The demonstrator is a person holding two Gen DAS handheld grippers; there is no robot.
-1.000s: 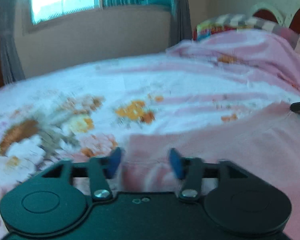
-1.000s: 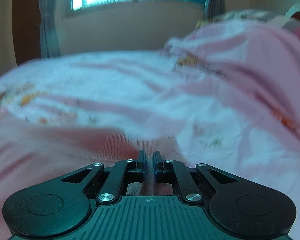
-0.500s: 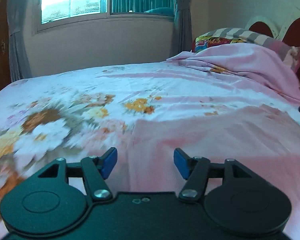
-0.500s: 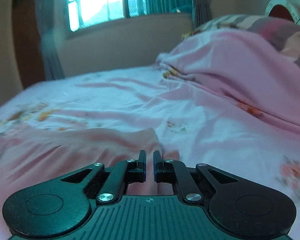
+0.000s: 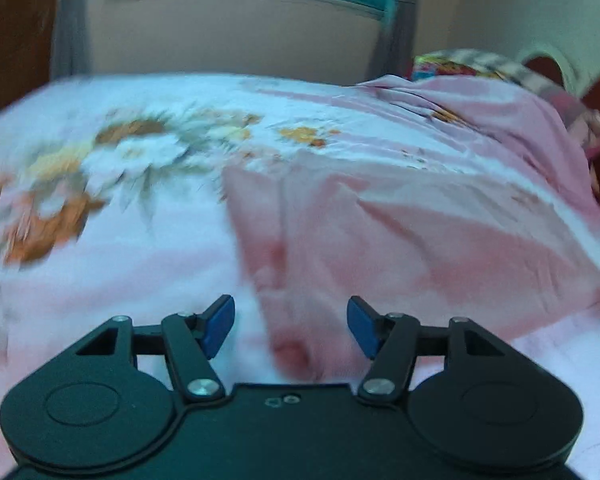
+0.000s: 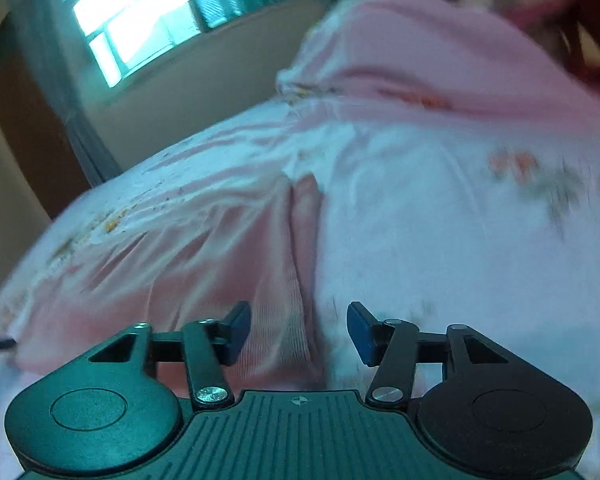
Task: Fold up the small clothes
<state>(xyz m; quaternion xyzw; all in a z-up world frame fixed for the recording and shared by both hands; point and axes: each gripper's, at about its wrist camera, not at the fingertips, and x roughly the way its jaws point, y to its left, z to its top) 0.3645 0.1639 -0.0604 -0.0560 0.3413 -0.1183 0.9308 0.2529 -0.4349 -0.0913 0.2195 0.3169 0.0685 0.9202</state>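
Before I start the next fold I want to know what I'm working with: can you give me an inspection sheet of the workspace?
Surface: bed sheet, pale with flower print, wrinkled.
Job's things: one pink garment lying spread on the sheet, creased; its edge sits between the fingers of each tool, held by neither.
Clutter: bunched pink blanket and striped pillow at the head of the bed.
Grippers: left tool open, low over the garment's left edge; right tool open, over its right edge.
Cables: nothing seen for certain; a thin dark thing at the left edge of the right view is too blurred to name.
Surroundings: window with green curtain, plain wall.
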